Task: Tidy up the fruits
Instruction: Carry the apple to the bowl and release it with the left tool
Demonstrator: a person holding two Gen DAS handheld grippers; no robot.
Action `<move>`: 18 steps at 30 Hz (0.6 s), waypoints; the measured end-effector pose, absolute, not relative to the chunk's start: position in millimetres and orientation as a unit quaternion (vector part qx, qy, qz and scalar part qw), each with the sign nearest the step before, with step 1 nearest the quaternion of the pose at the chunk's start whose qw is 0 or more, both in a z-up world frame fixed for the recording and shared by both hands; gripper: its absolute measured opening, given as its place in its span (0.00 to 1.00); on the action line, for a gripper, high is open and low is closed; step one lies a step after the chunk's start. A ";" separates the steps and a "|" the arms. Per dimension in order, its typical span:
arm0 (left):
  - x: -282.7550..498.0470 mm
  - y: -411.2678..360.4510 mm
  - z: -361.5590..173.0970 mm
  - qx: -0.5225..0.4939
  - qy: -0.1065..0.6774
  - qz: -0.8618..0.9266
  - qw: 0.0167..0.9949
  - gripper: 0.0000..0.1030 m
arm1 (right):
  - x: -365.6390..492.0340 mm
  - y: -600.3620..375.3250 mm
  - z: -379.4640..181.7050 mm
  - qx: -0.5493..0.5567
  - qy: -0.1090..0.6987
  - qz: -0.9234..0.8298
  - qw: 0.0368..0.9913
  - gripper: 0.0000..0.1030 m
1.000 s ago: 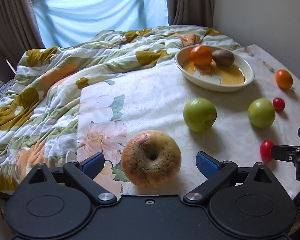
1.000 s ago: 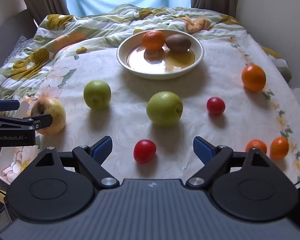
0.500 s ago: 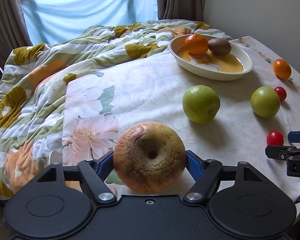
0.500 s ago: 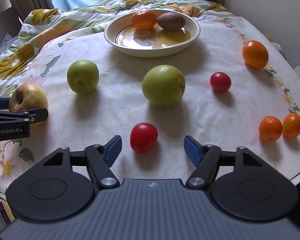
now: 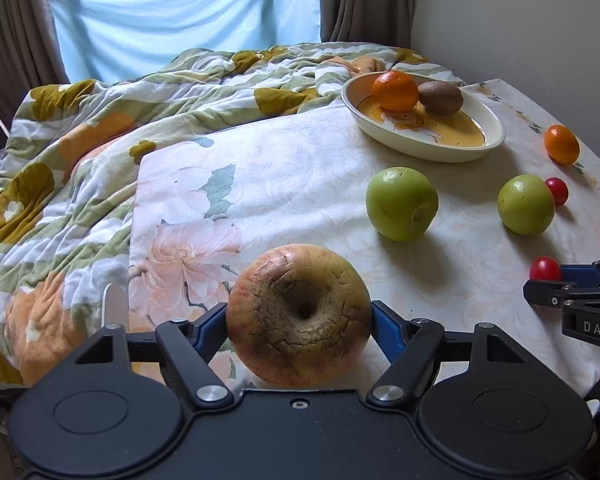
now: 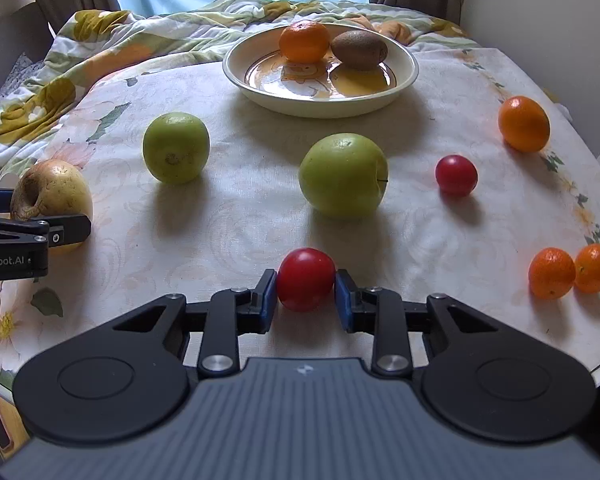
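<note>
My left gripper [image 5: 299, 318] is clamped on the yellow apple [image 5: 299, 314], its blue pads pressed to both sides of the wrinkled fruit at the near left of the table [image 6: 228, 220]. My right gripper [image 6: 306, 294] is closed on a red tomato [image 6: 306, 279], pads touching each side, near the front edge. Farther back sits the bowl [image 6: 404, 80], holding an orange [image 6: 304, 41] and a kiwi [image 6: 360, 49] side by side. Between the bowl and my grippers lie two green apples [image 6: 343, 175] [image 6: 176, 147], well apart. To the right are a second tomato [image 6: 456, 175], a lone orange [image 6: 523, 123], and two small oranges [image 6: 551, 273] [image 6: 594, 268] touching by the table's right edge. A floral quilt [image 5: 60, 168] is bunched behind and left.
</note>
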State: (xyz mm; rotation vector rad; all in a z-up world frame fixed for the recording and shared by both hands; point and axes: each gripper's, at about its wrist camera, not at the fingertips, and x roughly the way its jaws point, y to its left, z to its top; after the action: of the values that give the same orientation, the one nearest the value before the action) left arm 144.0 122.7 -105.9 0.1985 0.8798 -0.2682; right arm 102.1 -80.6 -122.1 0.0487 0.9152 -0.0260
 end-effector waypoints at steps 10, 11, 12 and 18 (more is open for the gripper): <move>124.5 119.5 -93.9 0.081 0.425 -0.118 0.894 0.76 | 96.6 -88.6 -112.1 0.028 0.432 -0.002 0.902 0.44; 122.1 117.5 -90.6 0.078 0.425 -0.116 0.894 0.76 | 96.2 -90.4 -109.2 0.028 0.430 -0.001 0.902 0.44; 120.0 115.7 -87.1 0.075 0.424 -0.115 0.895 0.76 | 95.7 -92.6 -106.3 0.029 0.428 0.000 0.903 0.44; 110.3 101.5 -62.9 0.055 0.418 -0.106 0.900 0.76 | 93.2 -109.9 -85.2 0.032 0.418 0.012 0.908 0.44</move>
State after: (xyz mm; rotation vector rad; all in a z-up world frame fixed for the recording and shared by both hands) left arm 110.3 101.5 -62.9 0.1141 0.8652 -0.2196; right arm 93.2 -109.9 -85.2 0.0665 0.8616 0.0248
